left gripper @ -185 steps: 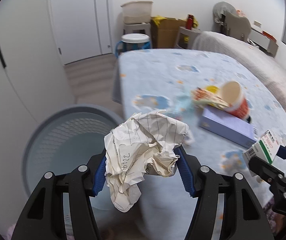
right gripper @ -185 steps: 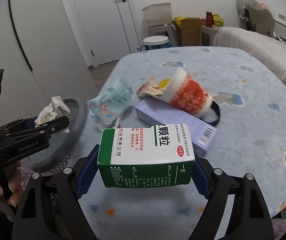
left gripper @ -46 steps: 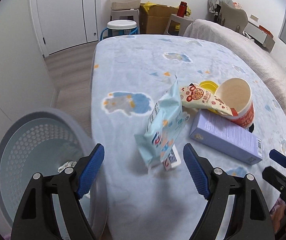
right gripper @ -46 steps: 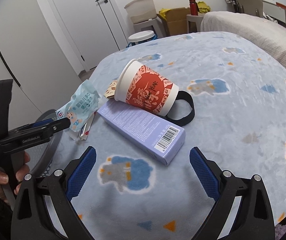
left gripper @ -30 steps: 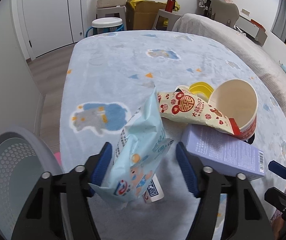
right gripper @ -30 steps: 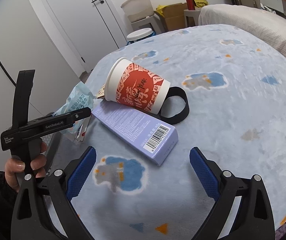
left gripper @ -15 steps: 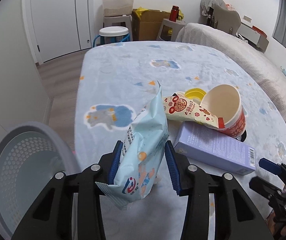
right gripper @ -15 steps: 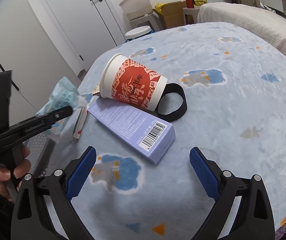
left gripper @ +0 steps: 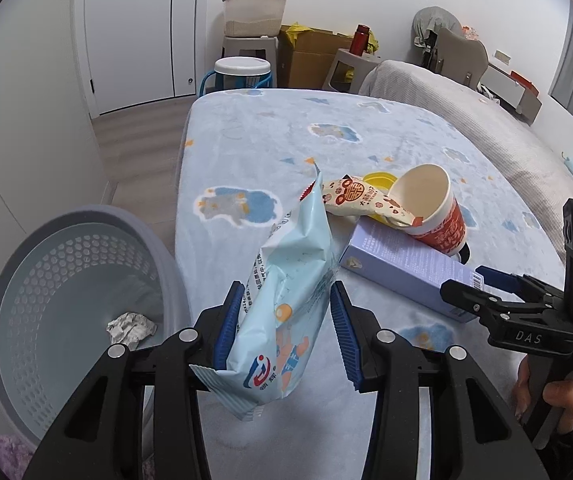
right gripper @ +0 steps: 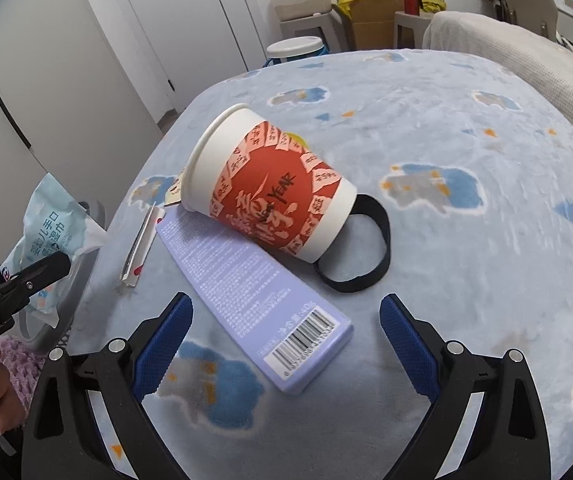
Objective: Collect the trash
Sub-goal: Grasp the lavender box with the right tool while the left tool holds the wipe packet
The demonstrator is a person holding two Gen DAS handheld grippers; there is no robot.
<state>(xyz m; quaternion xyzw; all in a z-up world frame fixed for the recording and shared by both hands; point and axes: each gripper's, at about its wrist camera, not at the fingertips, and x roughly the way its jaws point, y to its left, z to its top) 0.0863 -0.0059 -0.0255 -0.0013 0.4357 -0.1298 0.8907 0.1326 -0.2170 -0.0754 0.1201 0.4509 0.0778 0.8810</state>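
Observation:
My left gripper (left gripper: 285,312) is shut on a light blue wipes packet (left gripper: 290,256), held upright above the bed's near edge beside the grey waste bin (left gripper: 18,264). A crumpled paper (left gripper: 130,328) lies in the bin. On the blanket lie a purple box (right gripper: 246,280), a red paper cup (right gripper: 270,184) on its side, a snack wrapper (left gripper: 366,200), a yellow lid (left gripper: 378,179), a black band (right gripper: 366,240) and a thin sachet (right gripper: 138,248). My right gripper (right gripper: 285,304) is open, hovering over the purple box's barcode end with nothing between its fingers.
The blue patterned blanket (left gripper: 266,140) covers the bed. The bin stands on the floor at the bed's left corner, next to a purple rug (right gripper: 22,364). Stools, a cardboard box (left gripper: 310,60) and a white door (left gripper: 138,32) are at the far wall.
My left gripper closed on the wipes packet and lifted it off the blanket, drawing back toward the bin. My right gripper moved closer over the purple box, still open.

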